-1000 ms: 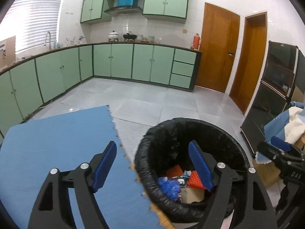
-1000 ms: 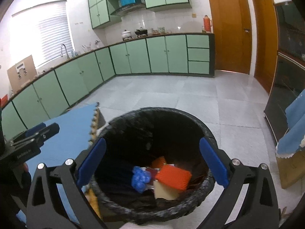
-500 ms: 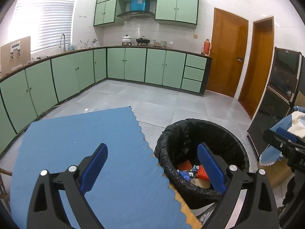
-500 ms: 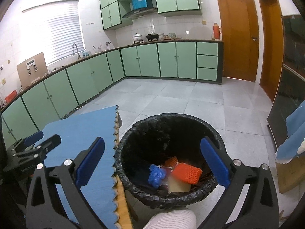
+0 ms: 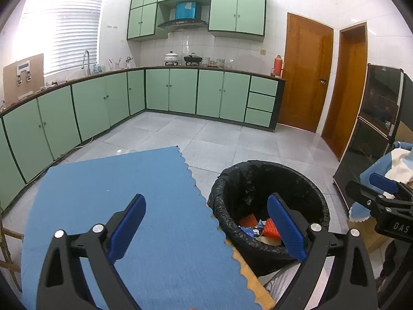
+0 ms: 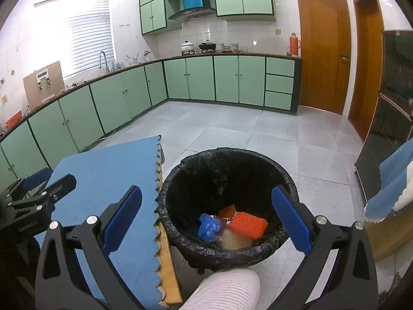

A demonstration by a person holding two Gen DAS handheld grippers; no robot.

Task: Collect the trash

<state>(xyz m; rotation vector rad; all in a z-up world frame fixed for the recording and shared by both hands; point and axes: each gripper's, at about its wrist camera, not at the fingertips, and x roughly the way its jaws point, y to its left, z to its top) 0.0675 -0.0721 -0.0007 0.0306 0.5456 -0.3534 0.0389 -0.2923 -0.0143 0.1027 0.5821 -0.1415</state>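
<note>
Trash point(image 6: 232, 223) seen already in bin point(image 6: 227, 160); desk point(image 5: 129, 193) bare; task judged approx. done. Both grippers point(image 5: 206, 227) point(image 6: 206, 222) w/ jaws spread, nothing held.

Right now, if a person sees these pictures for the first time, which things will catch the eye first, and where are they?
The black-lined trash bin stands on the grey tiled floor beside the table, with an orange mesh piece and a blue crumpled bag inside. To its left lies the blue mat with a scalloped edge, covering the tabletop. Both the left gripper and the right gripper are open and hold nothing.
</note>
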